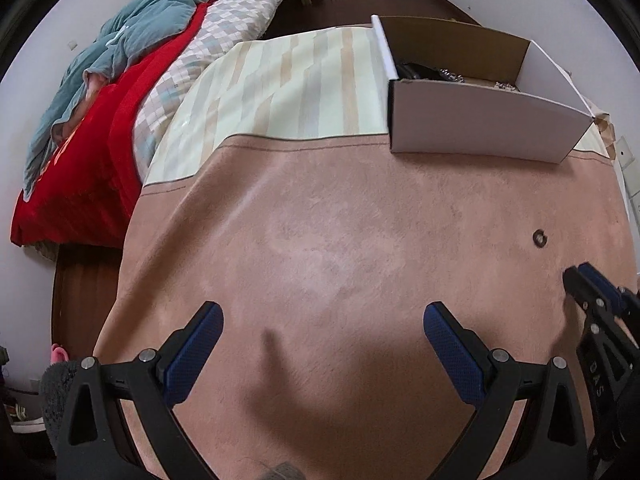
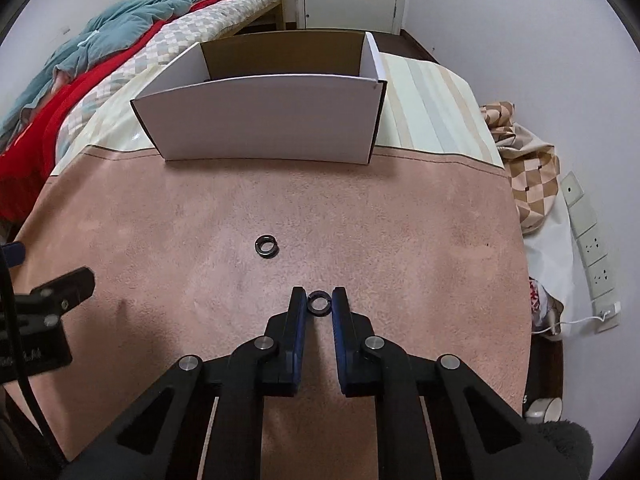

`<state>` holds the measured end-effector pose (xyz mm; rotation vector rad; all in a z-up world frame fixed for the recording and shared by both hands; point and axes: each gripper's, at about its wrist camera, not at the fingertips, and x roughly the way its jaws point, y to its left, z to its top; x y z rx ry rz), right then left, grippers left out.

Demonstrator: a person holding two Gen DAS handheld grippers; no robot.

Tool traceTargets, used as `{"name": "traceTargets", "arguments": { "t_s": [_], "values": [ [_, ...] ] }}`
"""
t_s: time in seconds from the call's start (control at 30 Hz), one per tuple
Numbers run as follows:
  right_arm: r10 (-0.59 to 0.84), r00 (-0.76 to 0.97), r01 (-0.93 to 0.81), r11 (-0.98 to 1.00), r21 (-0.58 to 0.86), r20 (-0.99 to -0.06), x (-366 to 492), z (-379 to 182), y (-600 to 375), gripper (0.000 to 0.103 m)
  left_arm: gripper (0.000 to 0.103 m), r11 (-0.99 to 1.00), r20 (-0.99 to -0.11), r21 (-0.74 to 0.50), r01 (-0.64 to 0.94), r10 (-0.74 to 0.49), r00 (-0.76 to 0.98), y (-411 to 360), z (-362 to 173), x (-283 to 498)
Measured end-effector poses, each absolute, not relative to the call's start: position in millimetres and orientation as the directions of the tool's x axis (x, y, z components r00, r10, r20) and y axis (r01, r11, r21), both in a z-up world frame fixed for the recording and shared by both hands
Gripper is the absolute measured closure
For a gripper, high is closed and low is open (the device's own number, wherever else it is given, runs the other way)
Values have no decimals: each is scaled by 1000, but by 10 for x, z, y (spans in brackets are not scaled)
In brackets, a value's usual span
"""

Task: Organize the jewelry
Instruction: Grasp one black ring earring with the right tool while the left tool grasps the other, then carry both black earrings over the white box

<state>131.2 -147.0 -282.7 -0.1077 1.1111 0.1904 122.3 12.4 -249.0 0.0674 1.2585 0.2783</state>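
My right gripper (image 2: 319,303) is shut on a small dark ring (image 2: 319,303) held between its blue pads just above the pink cloth (image 2: 360,220). A second dark ring (image 2: 267,245) lies flat on the cloth ahead and to the left; it also shows in the left wrist view (image 1: 539,237). A white cardboard box (image 2: 264,116) stands at the cloth's far edge; in the left wrist view (image 1: 480,120) it holds dark and beaded jewelry (image 1: 436,73). My left gripper (image 1: 323,330) is open and empty over the cloth. The right gripper's fingers (image 1: 592,288) show at that view's right edge.
A bed with red, teal and checkered bedding (image 1: 120,92) lies to the left. A striped mat (image 1: 288,88) covers the table beyond the cloth. A checkered cloth (image 2: 528,168) and wall sockets (image 2: 592,236) are on the right.
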Motion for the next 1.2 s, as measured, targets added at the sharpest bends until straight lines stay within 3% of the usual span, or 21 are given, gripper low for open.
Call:
{"name": "traceTargets", "arguments": {
  "t_s": [0.23,0.5,0.6,0.7,0.77,0.87,1.2],
  "values": [
    [131,449,-84,991,105,-884,1417,-2629,-1910,90,1,987,-938,127,-103,153,310,-271,-2483,1491],
    [60,474,11,997,74,-878,1534,-2585,-2346,90,2,999,-961,40,8,36,273,-855,-2742,1721],
    [48,471,32,997,71,-881,1541,-2615,-2411,90,24,999,-957,29,44,15,288,-973,-2759,1703],
    [39,474,41,997,66,-880,1556,-2633,-2445,90,55,997,-946,24,77,-2,323,-1046,-2694,1681],
    [35,474,44,997,64,-880,1570,-2656,-2453,90,81,994,-943,29,101,-6,332,-1099,-2664,1676],
    [33,470,44,997,60,-882,1584,-2691,-2436,89,93,993,-941,31,112,-9,339,-1139,-2655,1674],
    [43,494,34,997,69,-868,1541,-2543,-2383,89,93,994,-931,-1,109,-41,364,-970,-2549,1681]
  ]
}}
